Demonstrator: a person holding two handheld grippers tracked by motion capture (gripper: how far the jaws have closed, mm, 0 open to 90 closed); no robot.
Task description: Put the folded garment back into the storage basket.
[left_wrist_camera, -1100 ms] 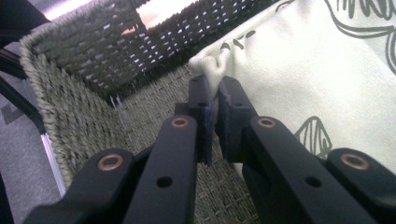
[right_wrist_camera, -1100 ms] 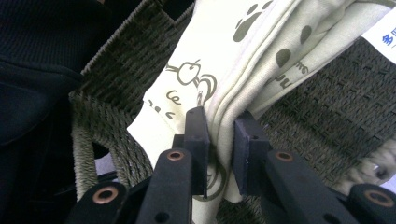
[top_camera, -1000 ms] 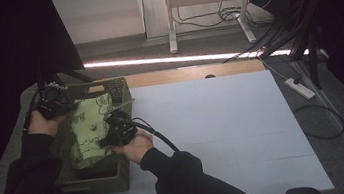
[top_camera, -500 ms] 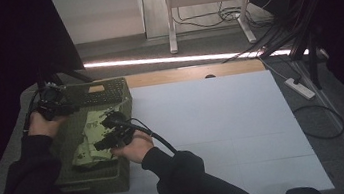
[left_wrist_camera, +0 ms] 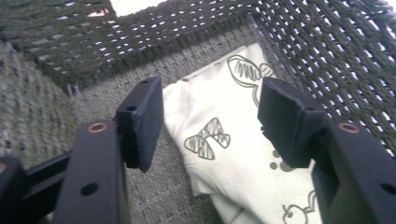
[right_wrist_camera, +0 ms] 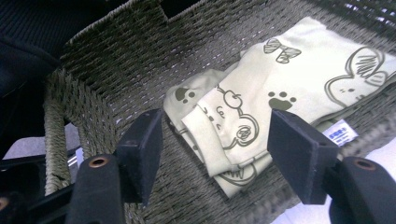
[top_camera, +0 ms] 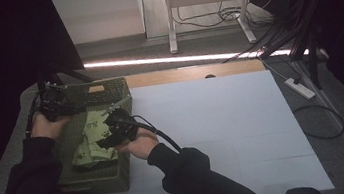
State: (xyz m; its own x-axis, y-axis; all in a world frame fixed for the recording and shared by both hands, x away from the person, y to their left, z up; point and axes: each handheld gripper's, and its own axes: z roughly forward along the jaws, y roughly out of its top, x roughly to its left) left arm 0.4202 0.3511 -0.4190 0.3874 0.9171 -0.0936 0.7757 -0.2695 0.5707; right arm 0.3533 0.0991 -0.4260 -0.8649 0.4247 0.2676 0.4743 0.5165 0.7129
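Work in hand: a folded pale-green printed garment (top_camera: 94,142) lies flat on the floor of a dark woven basket (top_camera: 108,87) at the left end of the white surface (top_camera: 225,130); it looks just set down.
Left tool (left_wrist_camera: 210,119): the jaws stand apart and have just been opening, with nothing pressed between them. In the left gripper view the cloth lies below and beyond the gap, its far corner tucked toward the basket's back corner.
Right tool (right_wrist_camera: 215,149): also apart, also just been opening. The garment's folded near end, printed with paws and bears, shows through the gap, but the pads do not touch it.
Key relation: from the high view the right tool (top_camera: 119,129) hangs over the basket's right side, directly above the cloth's near half; the left tool (top_camera: 55,105) sits at the far left rim, over the cloth's far end. The right hand is the nearer to the bulk of the garment.
Long axis: the fold runs from the basket's far end toward the person, roughly along the basket's length.
Container: the basket holds the one garment; a small white label (right_wrist_camera: 340,134) peeks out at its edge, by the right wall.
Next move, my guess: both tools lift clear straight up, since the walls hem them in on each side.
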